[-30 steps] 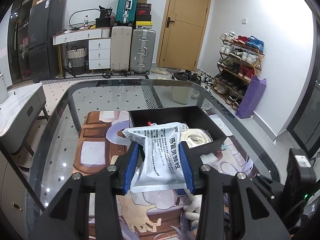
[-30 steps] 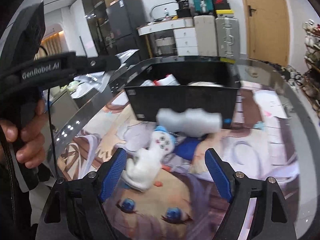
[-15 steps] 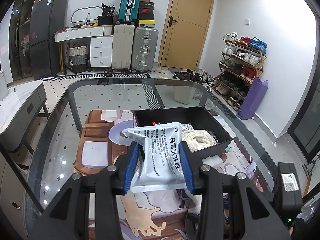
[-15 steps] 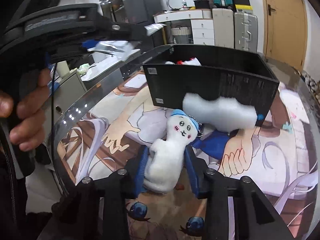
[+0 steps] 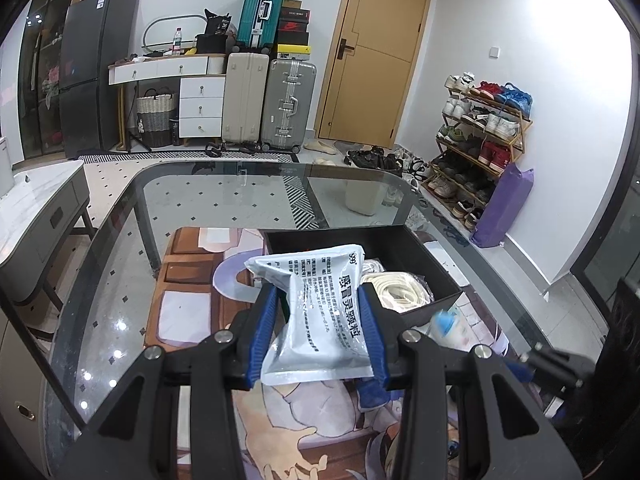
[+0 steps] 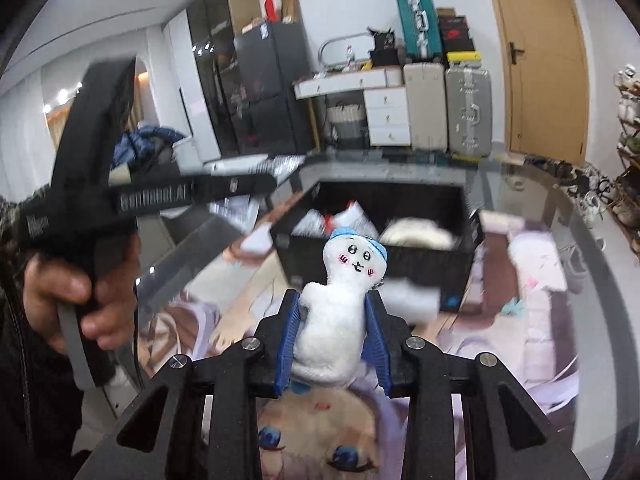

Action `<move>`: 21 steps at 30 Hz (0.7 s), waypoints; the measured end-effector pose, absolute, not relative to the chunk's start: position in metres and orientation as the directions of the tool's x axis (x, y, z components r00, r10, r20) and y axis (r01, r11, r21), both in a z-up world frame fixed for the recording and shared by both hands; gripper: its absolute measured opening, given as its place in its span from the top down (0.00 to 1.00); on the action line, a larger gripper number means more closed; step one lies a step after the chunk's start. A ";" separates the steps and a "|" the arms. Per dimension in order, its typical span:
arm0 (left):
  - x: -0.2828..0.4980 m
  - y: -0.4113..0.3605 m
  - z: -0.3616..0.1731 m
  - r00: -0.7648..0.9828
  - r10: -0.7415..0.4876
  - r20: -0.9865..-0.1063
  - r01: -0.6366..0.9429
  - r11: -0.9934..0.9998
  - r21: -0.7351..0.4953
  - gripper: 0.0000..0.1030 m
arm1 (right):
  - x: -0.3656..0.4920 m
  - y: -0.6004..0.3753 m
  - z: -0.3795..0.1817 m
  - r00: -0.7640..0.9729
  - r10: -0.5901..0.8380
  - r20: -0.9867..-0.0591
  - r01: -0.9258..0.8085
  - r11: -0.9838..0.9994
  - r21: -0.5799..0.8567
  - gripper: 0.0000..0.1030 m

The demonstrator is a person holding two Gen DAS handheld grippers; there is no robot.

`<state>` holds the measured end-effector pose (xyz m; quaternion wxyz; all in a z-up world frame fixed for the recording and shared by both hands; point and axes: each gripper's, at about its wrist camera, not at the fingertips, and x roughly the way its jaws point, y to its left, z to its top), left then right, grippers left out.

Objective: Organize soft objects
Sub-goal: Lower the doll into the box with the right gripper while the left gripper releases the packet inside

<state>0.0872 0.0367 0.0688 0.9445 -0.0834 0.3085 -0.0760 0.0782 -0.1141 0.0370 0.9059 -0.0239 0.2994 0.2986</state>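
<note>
Both grippers are clamped and loaded: left gripper [image 5: 318, 334] squeezing the pouch [image 5: 320, 312], right gripper [image 6: 333, 340] pinching the plush [image 6: 340, 304], black box [image 6: 400, 268] at 12 o'clock, presumably for drop-off.

white plush toy [image 6: 340, 312], black box [image 5: 416, 258]

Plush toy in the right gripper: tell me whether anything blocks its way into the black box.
Nothing visible blocks it. The plush toy, clamped in the right gripper, is held in front of the black box, whose top is open. White packets and a cream bundle already lie inside.
</note>
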 end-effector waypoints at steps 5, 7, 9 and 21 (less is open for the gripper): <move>0.093 0.032 0.070 0.801 -0.200 -0.564 0.102 0.974 -0.200 0.61 | 0.097 -0.119 0.060 0.686 0.512 -0.517 -0.534 0.837 0.120 0.68; 0.098 0.030 0.069 0.800 -0.202 -0.565 0.105 0.974 -0.199 0.61 | 0.106 -0.120 0.065 0.699 0.506 -0.506 -0.523 0.844 0.120 0.68; 0.102 0.029 0.068 0.800 -0.202 -0.565 0.106 0.974 -0.199 0.61 | 0.118 -0.119 0.069 0.706 0.504 -0.497 -0.515 0.848 0.128 0.68; 0.136 0.022 0.060 0.789 -0.192 -0.584 0.077 0.973 -0.216 0.61 | 0.177 -0.111 0.063 0.727 0.456 -0.514 -0.450 0.881 0.144 0.68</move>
